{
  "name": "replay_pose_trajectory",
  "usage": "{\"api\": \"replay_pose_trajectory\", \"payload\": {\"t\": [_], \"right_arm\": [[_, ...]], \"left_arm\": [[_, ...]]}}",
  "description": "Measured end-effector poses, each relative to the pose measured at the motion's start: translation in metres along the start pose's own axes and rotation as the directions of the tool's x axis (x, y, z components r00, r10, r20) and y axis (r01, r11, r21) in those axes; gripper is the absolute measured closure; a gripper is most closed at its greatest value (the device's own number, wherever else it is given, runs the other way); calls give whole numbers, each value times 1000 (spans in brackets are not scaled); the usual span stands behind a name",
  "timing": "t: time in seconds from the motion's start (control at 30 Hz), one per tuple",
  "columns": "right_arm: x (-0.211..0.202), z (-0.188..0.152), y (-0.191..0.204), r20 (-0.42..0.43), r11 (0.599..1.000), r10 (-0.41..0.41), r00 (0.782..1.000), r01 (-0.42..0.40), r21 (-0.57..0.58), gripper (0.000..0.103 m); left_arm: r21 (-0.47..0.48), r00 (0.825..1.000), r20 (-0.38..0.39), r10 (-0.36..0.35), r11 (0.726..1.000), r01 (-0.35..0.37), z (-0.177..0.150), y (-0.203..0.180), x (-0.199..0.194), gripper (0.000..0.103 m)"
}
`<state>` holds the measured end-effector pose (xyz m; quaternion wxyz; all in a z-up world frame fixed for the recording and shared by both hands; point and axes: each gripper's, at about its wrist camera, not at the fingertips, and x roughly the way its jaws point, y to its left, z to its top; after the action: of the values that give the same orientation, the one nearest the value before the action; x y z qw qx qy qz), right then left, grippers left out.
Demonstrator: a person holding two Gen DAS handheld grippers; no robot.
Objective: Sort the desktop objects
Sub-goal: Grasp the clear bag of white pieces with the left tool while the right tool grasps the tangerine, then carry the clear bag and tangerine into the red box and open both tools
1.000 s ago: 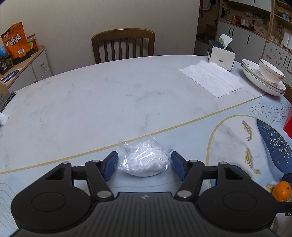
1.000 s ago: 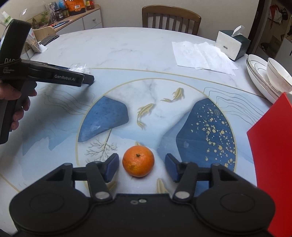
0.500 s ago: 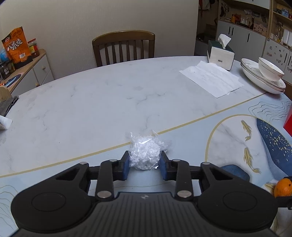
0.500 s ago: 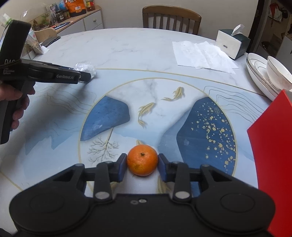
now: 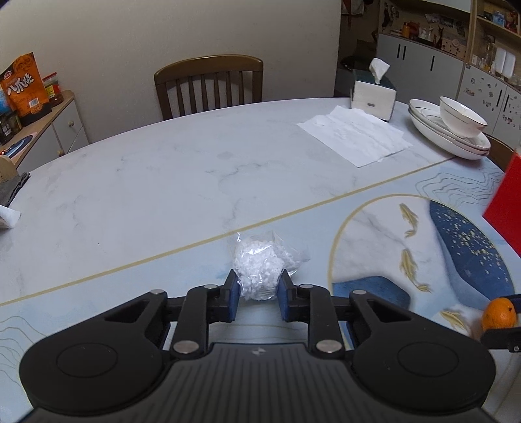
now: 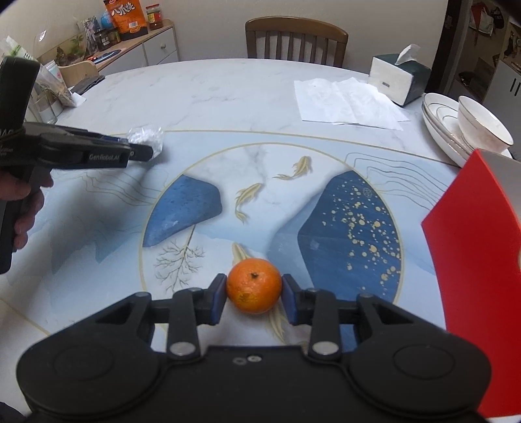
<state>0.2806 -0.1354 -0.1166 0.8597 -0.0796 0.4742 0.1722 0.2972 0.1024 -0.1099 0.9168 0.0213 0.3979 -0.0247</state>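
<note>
Table centre (image 5: 182, 169) open; red board (image 6: 482, 247) blocks right; stacked bowls (image 5: 456, 127) far right.

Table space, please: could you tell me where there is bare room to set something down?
Broad bare marble lies between the chair and the gold line. Crowded on the right: paper sheets, tissue box, stacked dishes, red board.

Plain cream wall (image 5: 228, 29), wooden chair (image 5: 208, 84), sideboard (image 5: 42, 130), grey cabinets (image 5: 420, 65)

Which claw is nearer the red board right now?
Right. The right claw, gripping the orange, sits beside the red board; the left claw, closing on the bead bag, is farther across the table.
</note>
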Motion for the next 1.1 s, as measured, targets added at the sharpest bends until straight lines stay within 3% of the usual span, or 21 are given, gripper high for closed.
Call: {"api": "replay_pose_trajectory", "payload": {"t": [0.6,1.1], "right_arm": [[-51,-19,-24,80,999,-14,997,11,37,68],[-122,-42,-82,179,994,4,984,-24,109,68]], "left_arm": [[62,998,17,-64,996,63,-9,-63,-60,81],[131,986,59,-158,980,149,-1,-157,-112,80]]}}
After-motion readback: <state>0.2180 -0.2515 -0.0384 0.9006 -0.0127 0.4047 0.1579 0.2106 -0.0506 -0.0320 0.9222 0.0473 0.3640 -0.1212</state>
